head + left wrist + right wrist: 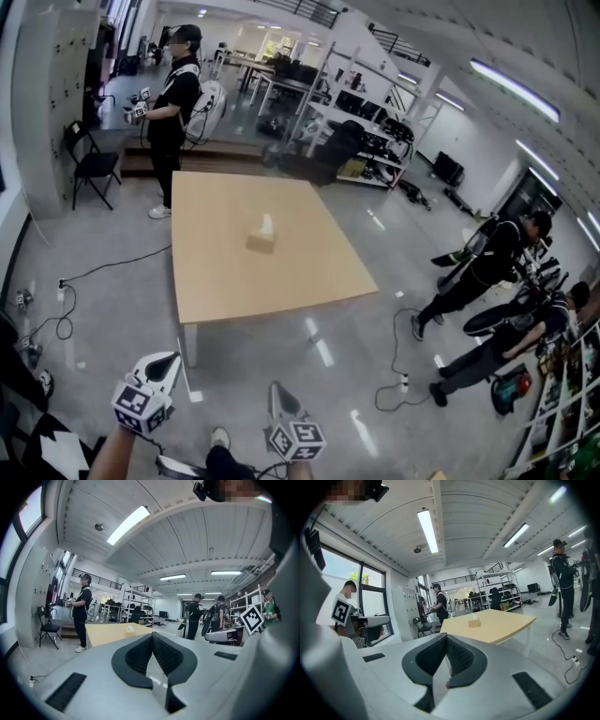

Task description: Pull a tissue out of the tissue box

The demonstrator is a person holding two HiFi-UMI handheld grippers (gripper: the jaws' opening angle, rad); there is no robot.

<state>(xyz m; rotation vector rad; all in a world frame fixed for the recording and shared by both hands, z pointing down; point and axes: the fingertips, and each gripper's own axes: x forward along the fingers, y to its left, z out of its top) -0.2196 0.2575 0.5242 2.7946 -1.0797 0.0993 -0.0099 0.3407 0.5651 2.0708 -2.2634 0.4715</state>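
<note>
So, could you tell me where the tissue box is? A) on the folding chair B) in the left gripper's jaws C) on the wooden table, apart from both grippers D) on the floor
C: the tissue box sits on the table, and the left gripper and right gripper are both well short of it.

bright, even light falls from ceiling strip lights (pixel 427 530) above the table (pixel 234 281); pale glare streaks the glossy floor (pixel 319 342) beside the table. edges far from the table bend and darken.
</note>
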